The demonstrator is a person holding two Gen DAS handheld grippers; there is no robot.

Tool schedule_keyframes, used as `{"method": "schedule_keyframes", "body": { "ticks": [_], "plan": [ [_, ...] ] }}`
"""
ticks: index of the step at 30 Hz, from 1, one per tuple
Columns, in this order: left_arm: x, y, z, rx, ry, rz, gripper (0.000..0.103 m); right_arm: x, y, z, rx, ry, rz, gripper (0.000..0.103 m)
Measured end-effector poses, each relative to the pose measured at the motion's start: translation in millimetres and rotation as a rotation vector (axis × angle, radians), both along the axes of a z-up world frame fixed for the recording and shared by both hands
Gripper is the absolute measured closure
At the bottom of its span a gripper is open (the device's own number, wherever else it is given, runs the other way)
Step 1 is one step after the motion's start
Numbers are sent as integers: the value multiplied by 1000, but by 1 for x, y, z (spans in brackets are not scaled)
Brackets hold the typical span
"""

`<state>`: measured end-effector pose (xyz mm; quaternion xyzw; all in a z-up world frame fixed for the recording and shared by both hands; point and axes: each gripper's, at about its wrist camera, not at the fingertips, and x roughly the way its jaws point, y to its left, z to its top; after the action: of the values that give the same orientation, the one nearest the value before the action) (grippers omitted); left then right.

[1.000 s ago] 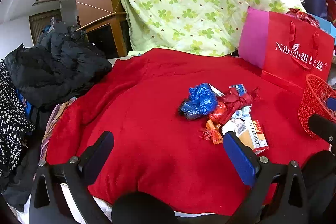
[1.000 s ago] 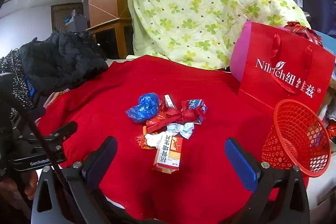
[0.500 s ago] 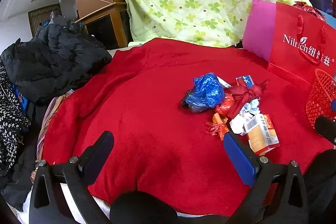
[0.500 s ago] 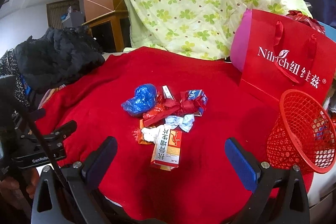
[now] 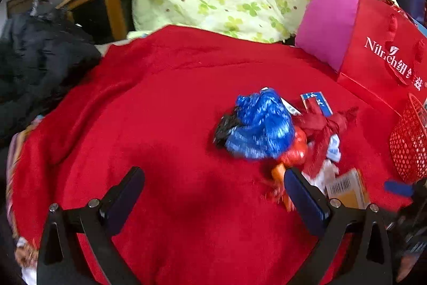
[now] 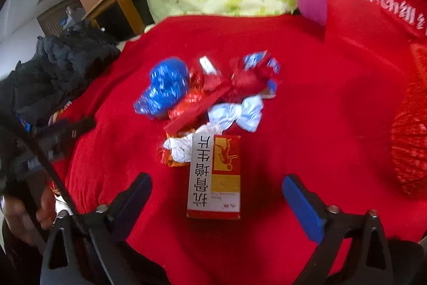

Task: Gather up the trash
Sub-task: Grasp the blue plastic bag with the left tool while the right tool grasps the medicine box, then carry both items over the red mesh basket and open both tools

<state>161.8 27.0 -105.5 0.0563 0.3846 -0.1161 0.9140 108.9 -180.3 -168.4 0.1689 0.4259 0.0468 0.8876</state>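
- Right gripper: jaws wide but closing, pads touch nothing. The flat red-and-yellow cardboard medicine box lies on the red fleece blanket, its near end between the two jaws.
- Ahead of the box: crumpled white paper, pale blue-white wrapper, red foil wrappers, crumpled blue plastic bag.
- Red plastic mesh basket is to the right, outside the right jaw.
- Left gripper: jaws wide, empty. Blue bag ahead, between the jaw lines & a bit right.
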Motion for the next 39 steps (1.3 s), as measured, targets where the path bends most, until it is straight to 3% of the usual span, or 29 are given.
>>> {"method": "schedule_keyframes", "body": {
  "ticks": [4, 6, 9, 10, 11, 13, 15, 20, 26, 31, 36, 39],
  "plan": [
    [37, -24, 2, -25, 5, -59, 0, 19, 5, -16, 19, 41, -9, 15],
    [53, -35, 2, -26, 11, -78, 0, 25, 5, -24, 22, 74, 1, 34],
    [77, -53, -7, -17, 57, -101, 3, 27, 5, -32, 34, 97, 13, 41],
    [84, -59, -12, -24, 86, -116, 12, 25, 5, -33, 34, 95, 19, 45],
    [89, -63, -17, -29, 113, -125, 28, 23, 5, -33, 33, 93, 26, 51],
    [100, -70, -30, -50, 193, -146, 53, 18, 4, -30, 18, 77, 29, 51],
    [102, -70, -40, -91, 245, -154, 56, 11, 2, -26, 23, 60, 31, 51],
    [84, -55, -38, -159, 231, -139, 65, -15, -13, -10, 49, 16, 15, 51],
    [40, -38, -1, -162, 134, -177, 66, -50, -38, 30, 76, -72, -35, 51],
    [1, -33, 53, -160, 39, -243, 66, -82, -62, 75, 81, -171, -96, 51],
    [-30, -62, 102, -191, -16, -346, 66, -118, -99, 118, 55, -273, -181, 51],
    [-51, -100, 123, -215, -29, -437, 66, -145, -131, 140, 47, -326, -263, 51]
  ]
}}
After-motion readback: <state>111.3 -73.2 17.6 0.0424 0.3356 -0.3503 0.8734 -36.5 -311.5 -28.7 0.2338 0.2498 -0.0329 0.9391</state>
